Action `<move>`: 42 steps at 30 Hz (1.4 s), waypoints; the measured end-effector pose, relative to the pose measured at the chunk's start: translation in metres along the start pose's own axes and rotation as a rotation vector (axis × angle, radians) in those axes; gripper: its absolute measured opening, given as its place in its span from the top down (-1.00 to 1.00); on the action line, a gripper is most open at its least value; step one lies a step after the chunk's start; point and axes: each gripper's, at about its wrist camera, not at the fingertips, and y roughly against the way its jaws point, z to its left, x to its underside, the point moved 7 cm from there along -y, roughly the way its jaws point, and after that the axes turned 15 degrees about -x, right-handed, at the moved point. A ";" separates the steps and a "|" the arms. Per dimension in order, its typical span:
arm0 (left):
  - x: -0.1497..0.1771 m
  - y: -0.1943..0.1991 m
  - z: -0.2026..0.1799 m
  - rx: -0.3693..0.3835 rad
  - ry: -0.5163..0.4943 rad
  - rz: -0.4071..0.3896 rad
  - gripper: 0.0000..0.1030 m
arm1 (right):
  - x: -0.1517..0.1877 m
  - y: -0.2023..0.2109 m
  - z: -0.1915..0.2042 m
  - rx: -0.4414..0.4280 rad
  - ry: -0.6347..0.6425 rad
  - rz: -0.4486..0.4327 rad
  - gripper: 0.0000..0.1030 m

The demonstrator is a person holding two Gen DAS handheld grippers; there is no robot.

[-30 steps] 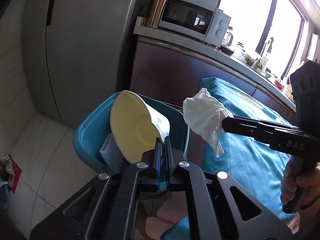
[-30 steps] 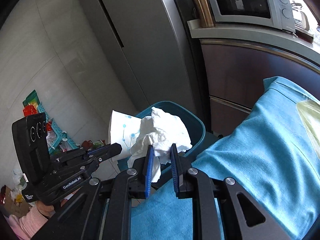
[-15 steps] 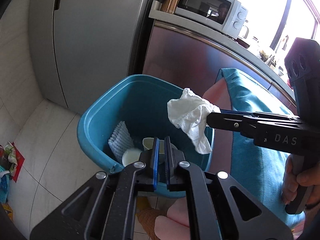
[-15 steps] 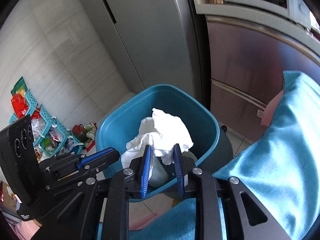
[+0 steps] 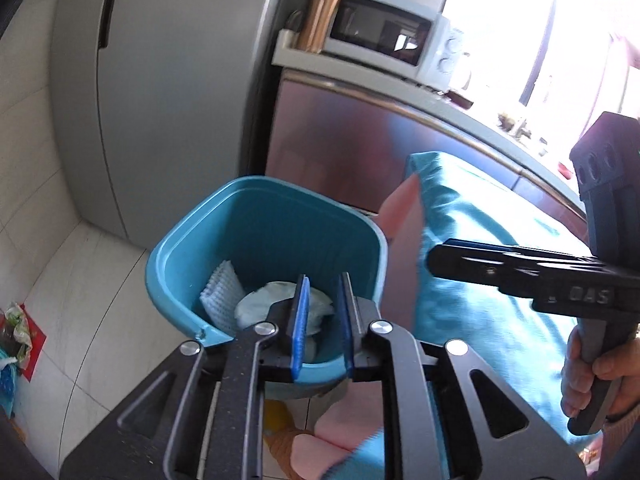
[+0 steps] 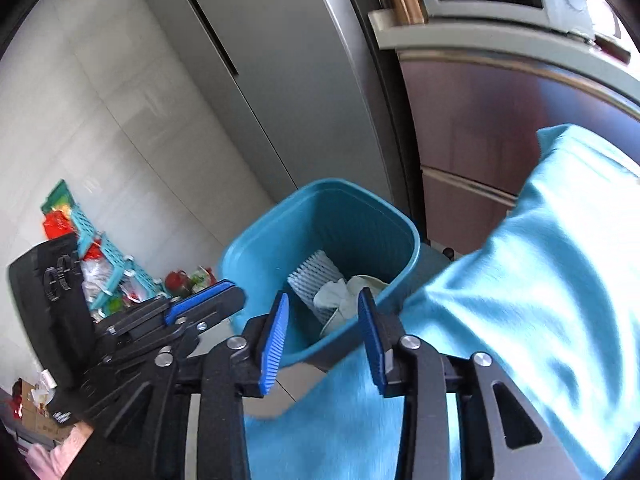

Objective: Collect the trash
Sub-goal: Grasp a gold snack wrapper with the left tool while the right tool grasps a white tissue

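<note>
A blue trash bin (image 5: pixel 172 248) stands on the floor beside the table; it also shows in the right wrist view (image 6: pixel 248 248). Inside lie a crumpled white tissue (image 5: pixel 260 306), a white ribbed piece (image 5: pixel 222 284) and a paper bowl (image 6: pixel 370 280). The tissue shows in the right wrist view (image 6: pixel 332 298) too. My left gripper (image 5: pixel 323 312) is open and empty above the bin's near rim. My right gripper (image 6: pixel 324 328) is open and empty just above the bin; it shows from the side in the left wrist view (image 5: pixel 436 256).
A table with a teal cloth (image 5: pixel 480 280) lies right of the bin. A grey fridge (image 5: pixel 160 80) stands behind it, and a counter with a microwave (image 5: pixel 380 36) and a metal cup (image 5: pixel 320 16). Bags and a teal basket (image 6: pixel 100 248) sit on the floor at left.
The right gripper opened and the tissue dropped into the bin. The left gripper opened wider after the bowl fell in. Both grippers drew back a little.
</note>
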 end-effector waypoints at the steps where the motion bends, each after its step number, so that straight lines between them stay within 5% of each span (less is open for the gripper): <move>1: -0.001 0.007 -0.006 0.016 -0.005 -0.014 0.62 | 0.001 0.009 0.004 -0.005 0.011 -0.015 0.25; 11: 0.014 0.069 -0.110 0.266 -0.160 -0.085 0.29 | 0.034 0.140 0.017 0.048 0.083 -0.202 0.09; 24: 0.091 0.121 -0.272 0.622 -0.409 0.027 0.06 | 0.137 0.308 -0.047 0.432 -0.089 -0.387 -0.02; 33: 0.121 0.115 -0.311 0.727 -0.437 0.154 -0.20 | 0.210 0.365 -0.098 0.581 -0.282 -0.445 -0.02; 42: 0.142 0.102 -0.338 0.754 -0.448 0.256 -0.14 | 0.232 0.345 -0.108 0.549 -0.320 -0.422 -0.03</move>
